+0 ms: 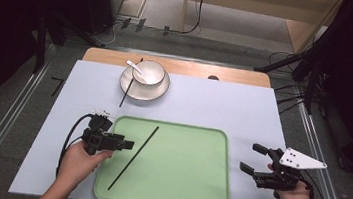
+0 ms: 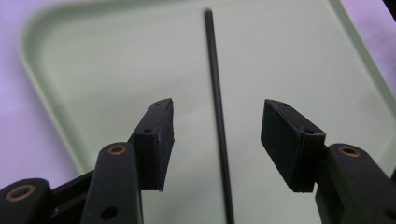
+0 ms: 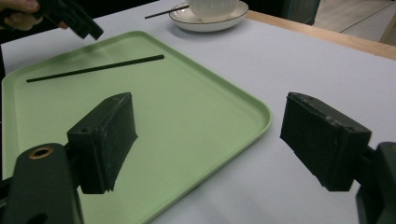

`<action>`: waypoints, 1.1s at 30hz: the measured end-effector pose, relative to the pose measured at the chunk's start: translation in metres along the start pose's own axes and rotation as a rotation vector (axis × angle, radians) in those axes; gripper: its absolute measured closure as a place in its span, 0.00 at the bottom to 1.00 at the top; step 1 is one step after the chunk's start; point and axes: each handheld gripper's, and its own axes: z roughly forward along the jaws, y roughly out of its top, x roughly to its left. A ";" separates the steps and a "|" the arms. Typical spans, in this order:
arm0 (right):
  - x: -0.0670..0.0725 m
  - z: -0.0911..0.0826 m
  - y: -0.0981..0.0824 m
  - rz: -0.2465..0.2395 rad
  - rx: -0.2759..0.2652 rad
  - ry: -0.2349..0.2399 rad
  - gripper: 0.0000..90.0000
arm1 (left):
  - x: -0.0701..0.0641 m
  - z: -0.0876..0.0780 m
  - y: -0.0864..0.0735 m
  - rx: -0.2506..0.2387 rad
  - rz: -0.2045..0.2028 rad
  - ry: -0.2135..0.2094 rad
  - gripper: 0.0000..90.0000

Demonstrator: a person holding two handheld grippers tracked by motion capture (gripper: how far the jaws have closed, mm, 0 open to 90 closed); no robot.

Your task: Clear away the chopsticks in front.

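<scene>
Two chopsticks from above: one (image 1: 133, 157) lies on the green tray (image 1: 194, 192), one (image 1: 126, 93) rests by the single bowl (image 1: 149, 72), plate (image 1: 157, 93) and spoon (image 1: 134, 67). Your left claw (image 2: 217, 140) gapes astride the tray chopstick, possibly just released; lift away. Your right claw (image 3: 205, 140) hangs open, empty, over the tabletop (image 3: 299, 70).

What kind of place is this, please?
Probably a lab or studio set up for recording, not a dining room: a covered table with a green tray, cables on the floor, and dark equipment frames around.
</scene>
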 end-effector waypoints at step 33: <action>0.000 0.000 0.000 0.010 -0.003 0.006 0.20 | 0.086 0.019 0.134 -0.048 -0.020 0.178 0.47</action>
